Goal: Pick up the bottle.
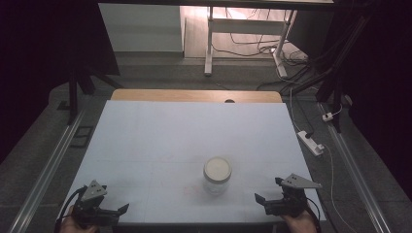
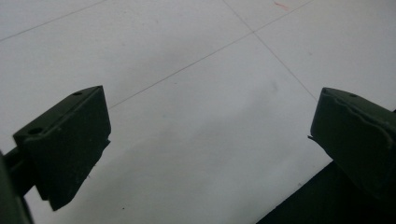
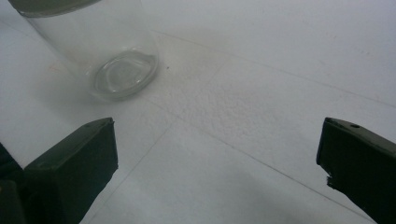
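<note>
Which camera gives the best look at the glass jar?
The high view: the whole jar stands upright with its pale lid on, between the two grippers. The right gripper view catches its clear body and base, cropped at the top. The left gripper view faces bare table.

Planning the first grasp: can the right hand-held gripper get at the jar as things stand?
Probably yes. The right hand-held gripper sits open near the table's front edge, and the lidded glass jar stands upright just ahead of it to its left. Bare white table lies between them, with nothing in the way.
</note>
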Tool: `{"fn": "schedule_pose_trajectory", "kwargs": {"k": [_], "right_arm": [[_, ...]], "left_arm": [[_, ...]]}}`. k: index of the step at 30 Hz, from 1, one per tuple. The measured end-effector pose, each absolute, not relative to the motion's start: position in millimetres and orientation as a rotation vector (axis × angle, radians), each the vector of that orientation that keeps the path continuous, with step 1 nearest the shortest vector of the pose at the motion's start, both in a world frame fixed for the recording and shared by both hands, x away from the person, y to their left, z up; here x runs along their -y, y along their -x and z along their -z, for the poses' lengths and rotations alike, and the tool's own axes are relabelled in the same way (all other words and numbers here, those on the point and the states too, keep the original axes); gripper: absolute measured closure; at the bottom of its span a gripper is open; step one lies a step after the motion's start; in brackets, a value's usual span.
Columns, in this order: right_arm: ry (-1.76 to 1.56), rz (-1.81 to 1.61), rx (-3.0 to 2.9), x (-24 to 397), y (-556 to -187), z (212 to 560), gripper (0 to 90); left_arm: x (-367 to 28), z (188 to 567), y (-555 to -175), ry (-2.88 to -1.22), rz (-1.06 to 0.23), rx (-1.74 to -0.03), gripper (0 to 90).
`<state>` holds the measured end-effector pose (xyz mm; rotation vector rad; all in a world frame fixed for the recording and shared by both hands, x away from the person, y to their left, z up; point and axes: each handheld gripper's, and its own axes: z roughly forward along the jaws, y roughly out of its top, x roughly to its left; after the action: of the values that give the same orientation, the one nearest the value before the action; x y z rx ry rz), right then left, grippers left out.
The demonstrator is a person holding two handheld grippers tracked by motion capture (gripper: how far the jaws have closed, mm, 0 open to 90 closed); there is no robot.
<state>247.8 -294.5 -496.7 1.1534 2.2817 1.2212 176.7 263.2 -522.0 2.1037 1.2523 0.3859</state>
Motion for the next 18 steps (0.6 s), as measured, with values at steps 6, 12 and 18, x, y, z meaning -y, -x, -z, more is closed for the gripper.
{"fn": "schedule_pose_trajectory", "kwargs": {"k": [6,12,18], "right_arm": [[-1.16,-1.217,-2.318,292.7,-248.3,496.9,0.0],[-1.156,-1.216,-2.329,292.4,-248.6,497.1,0.0],[-1.139,-1.202,-2.343,290.7,-248.6,497.2,0.0]], "left_arm": [[-264.4,522.2,-177.4,-2.101,-0.351,-1.232,0.0],[-264.8,522.0,-177.1,-2.099,-0.345,-1.225,0.0],[-265.1,522.1,-177.3,-2.101,-0.337,-1.218,0.0]]}}
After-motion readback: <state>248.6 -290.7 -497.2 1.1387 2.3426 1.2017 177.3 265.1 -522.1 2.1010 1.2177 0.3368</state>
